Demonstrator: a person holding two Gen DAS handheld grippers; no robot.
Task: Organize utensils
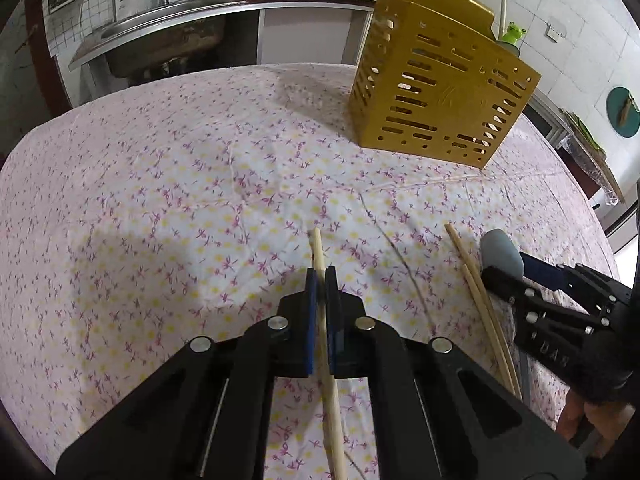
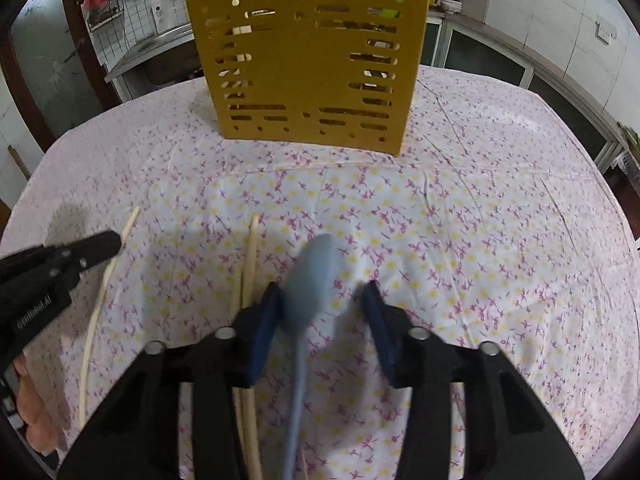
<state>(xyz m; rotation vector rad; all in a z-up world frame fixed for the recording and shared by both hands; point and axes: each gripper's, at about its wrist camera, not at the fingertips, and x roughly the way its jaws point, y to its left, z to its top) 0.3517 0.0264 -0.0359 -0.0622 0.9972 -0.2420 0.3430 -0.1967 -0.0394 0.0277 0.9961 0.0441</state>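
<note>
My left gripper (image 1: 321, 276) is shut on a pale wooden chopstick (image 1: 318, 248), whose tip pokes out past the pads; the right wrist view shows this gripper (image 2: 116, 242) and its chopstick (image 2: 96, 312) at the left. A light blue spoon (image 2: 314, 280) lies between the fingers of my right gripper (image 2: 322, 300), bowl forward. It rests against the left pad, with a gap to the right pad. Two more chopsticks (image 2: 250, 272) lie side by side just left of that gripper. A gold slotted utensil holder (image 2: 308, 68) stands upright at the far side.
The round table wears a floral cloth (image 1: 160, 200). The holder (image 1: 436, 92) has a chopstick and a green frog-topped item sticking out. Behind the table run a sink (image 1: 160, 40), a stove and counters. A person's hand (image 2: 40, 412) shows at the lower left.
</note>
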